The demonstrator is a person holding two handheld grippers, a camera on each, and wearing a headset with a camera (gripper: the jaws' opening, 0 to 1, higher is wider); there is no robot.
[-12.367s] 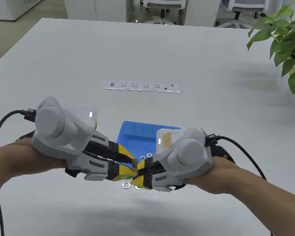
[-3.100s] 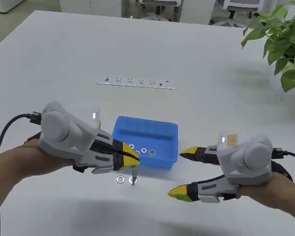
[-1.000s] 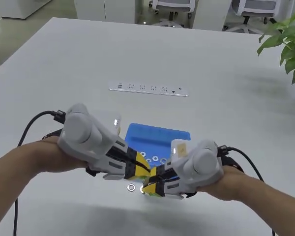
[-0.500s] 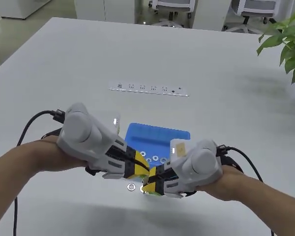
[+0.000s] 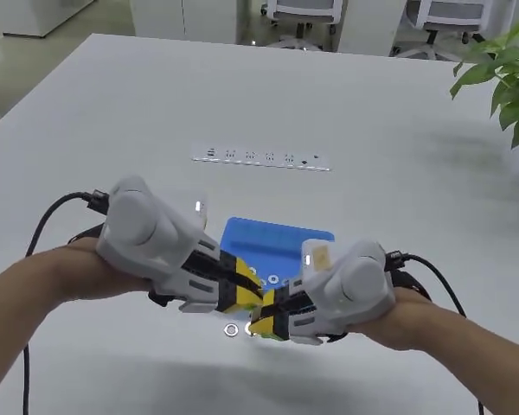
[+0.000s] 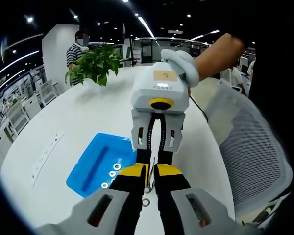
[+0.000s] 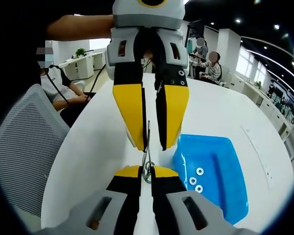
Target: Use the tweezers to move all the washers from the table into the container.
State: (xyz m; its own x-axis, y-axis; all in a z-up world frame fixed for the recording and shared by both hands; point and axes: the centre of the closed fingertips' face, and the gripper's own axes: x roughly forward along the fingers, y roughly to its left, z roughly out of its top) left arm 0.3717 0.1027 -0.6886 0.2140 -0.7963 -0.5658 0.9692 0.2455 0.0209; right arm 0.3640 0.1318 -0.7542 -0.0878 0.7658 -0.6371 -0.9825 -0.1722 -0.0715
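Facing each other tip to tip, the left tool (image 5: 240,294) and the right tool (image 5: 265,322) are hanging low over the near part of the white worktop (image 5: 372,121), just in front of the blue container (image 5: 281,238); each is sitting in one of the person's hands. In the right gripper view the tweezers (image 7: 148,142) are showing as a thin strip of bare metal, running straight from between the left tool's yellow-tipped jaws to between the right tool's own; the left tool's jaws are pressing together on one length of it, and the right tool's jaws are lying nearly together around the other end; the metal there is showing a small rounded loop, and I cannot tell what that loop is. The container is shallow, rectangular and bright blue; three washers (image 7: 199,171) are lying flat on its floor near the side closest to the tools, each a small, pale silver ring with a round hole. One more washer (image 5: 231,329) is lying flat on the worktop just beside the tools' tips, outside the container. A white power strip (image 5: 259,158) is lying farther back; a green plant (image 5: 502,60) is standing at the far right.
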